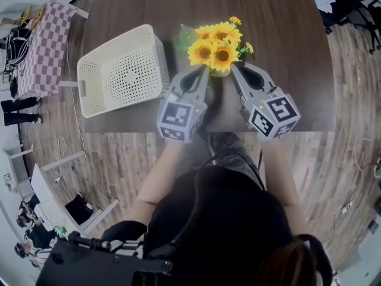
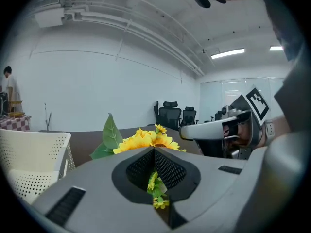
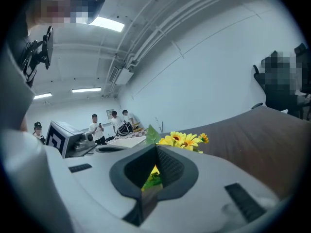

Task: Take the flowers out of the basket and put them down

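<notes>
Far left on my screen stands a side table with a checked cloth (image 1: 44,40). Next to it, the white perforated basket (image 1: 156,52) sits tilted on the dark wooden table (image 1: 268,28), with nothing inside that I can see. Just right of the basket, my left gripper (image 1: 205,71) has its jaws pressed together on the base of the flowers (image 1: 215,46), with green and yellow bits showing in the slot between the pads. The bunch of yellow sunflowers with one big green leaf is clear of the basket, over the table between both tools. I can't tell whether the stems touch the wood. On the right, my right gripper (image 1: 234,69) is clamped tight on the same bunch from the other side
</notes>
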